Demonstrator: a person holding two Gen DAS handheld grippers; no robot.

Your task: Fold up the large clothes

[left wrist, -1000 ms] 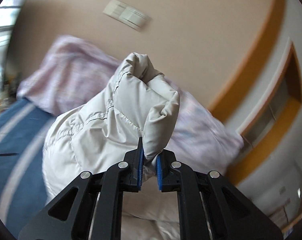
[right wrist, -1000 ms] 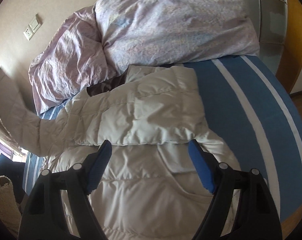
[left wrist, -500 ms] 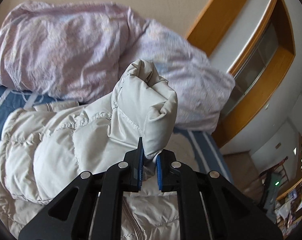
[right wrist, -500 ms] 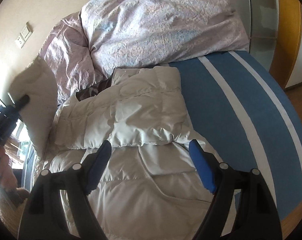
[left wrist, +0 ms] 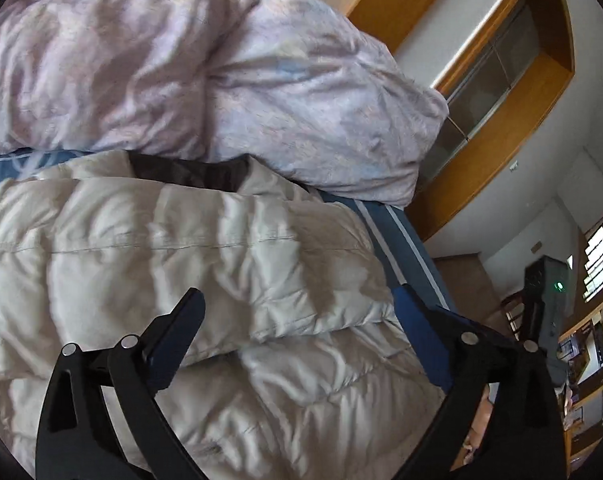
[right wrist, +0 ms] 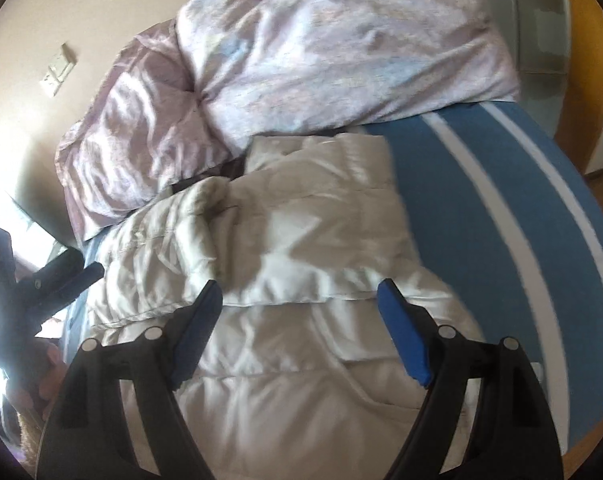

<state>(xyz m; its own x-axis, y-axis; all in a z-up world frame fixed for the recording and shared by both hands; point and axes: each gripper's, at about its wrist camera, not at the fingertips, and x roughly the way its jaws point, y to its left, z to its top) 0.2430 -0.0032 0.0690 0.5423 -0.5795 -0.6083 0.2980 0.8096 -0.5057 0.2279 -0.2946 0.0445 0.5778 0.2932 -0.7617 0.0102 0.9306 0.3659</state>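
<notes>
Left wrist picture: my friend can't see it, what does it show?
An open gripper hovers over a puffy cream jacket with a sleeve folded across it, lying on a blue striped bed. A crumpled pink quilt is heaped behind it.

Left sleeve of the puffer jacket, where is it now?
The left sleeve lies folded across the jacket on the left in the right wrist view, just below the lilac duvet, on the blue bedspread.
</notes>
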